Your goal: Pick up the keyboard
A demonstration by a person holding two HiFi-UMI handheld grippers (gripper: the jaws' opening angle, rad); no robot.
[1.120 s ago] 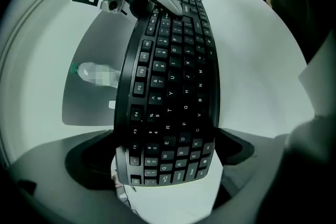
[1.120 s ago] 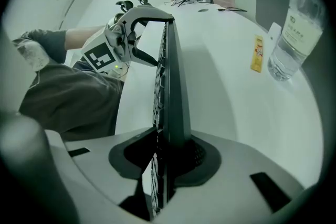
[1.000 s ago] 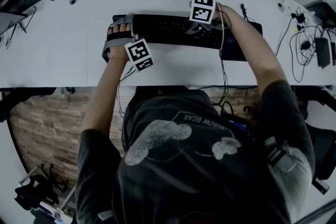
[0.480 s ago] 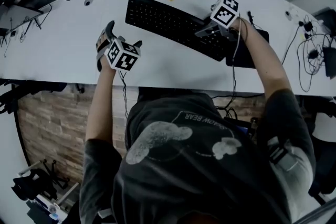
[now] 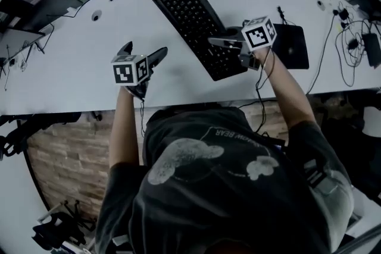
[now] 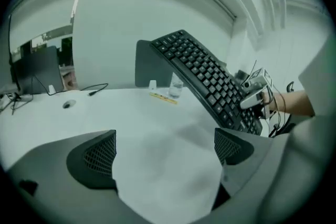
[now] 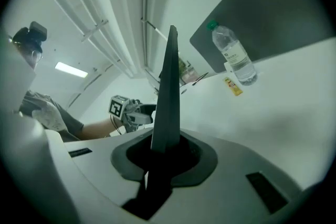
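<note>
While right gripper [image 5: 221,43] clamps the keyboard [image 5: 187,9] at its 5 o'clock end — long axis toward 11 — left gripper [image 5: 144,52] hovers at 9 o'clock, jaws apart, empty.

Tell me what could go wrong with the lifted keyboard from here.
1. The right gripper clamps the keyboard at one end only, with the long rest hanging out unsupported. It could pivot or slip in the jaws. The left gripper is open and clear of it, so it gives no support.
2. The keyboard's far end is up near the water bottle. A swing might knock the bottle over onto the table.
</note>
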